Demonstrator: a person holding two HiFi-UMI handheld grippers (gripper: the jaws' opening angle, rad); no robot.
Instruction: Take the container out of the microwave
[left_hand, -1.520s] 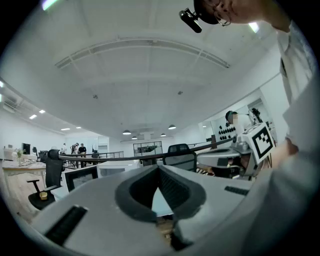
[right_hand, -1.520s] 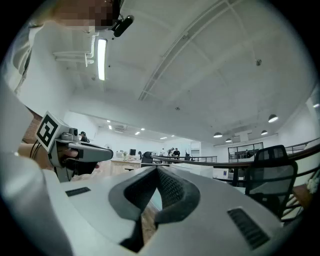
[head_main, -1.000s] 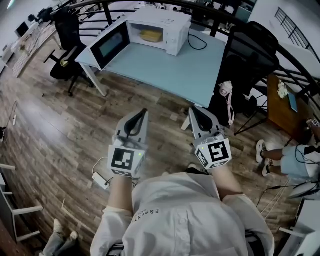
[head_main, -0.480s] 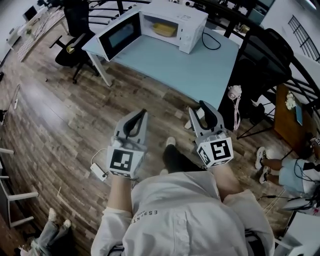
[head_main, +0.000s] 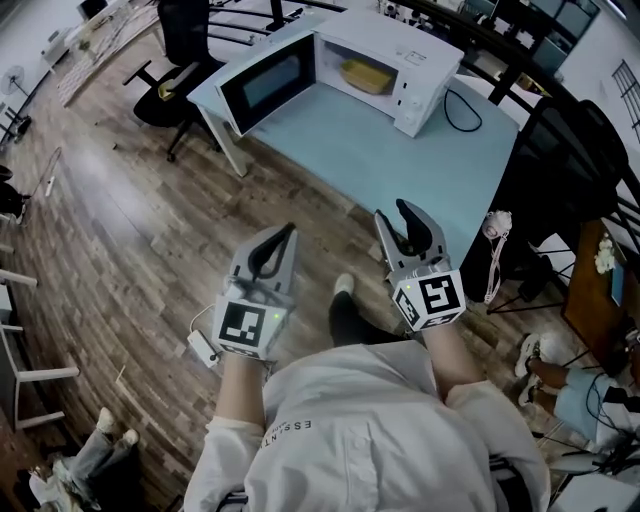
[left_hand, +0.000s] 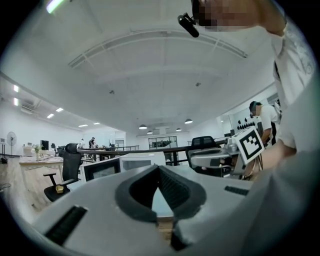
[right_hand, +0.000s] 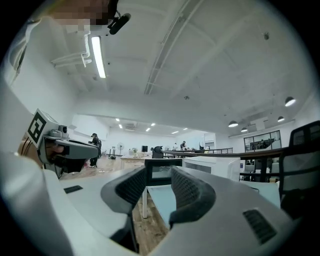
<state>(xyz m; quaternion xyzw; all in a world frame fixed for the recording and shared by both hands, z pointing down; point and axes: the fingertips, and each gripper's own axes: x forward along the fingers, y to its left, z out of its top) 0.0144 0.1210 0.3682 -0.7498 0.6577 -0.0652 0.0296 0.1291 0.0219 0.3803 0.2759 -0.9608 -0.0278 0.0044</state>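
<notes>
the left gripper (left_hand: 159, 168) has its jaws pressed together at the tips, nothing caught in them. the right gripper (right_hand: 157, 171) has its jaws apart and opening, with only air between them. both are held out level in front of the person, side by side above the wooden floor (head_main: 150, 240), and both point toward the pale blue counter (head_main: 400, 165), which is well apart from them. on the far end of the counter sits a white microwave (head_main: 430, 62) with its door (head_main: 268, 82) swung wide open to the left. the yellow container (head_main: 365, 73) lies inside the microwave's cavity. a black cable (head_main: 462, 105) loops on the counter beside the microwave.
</notes>
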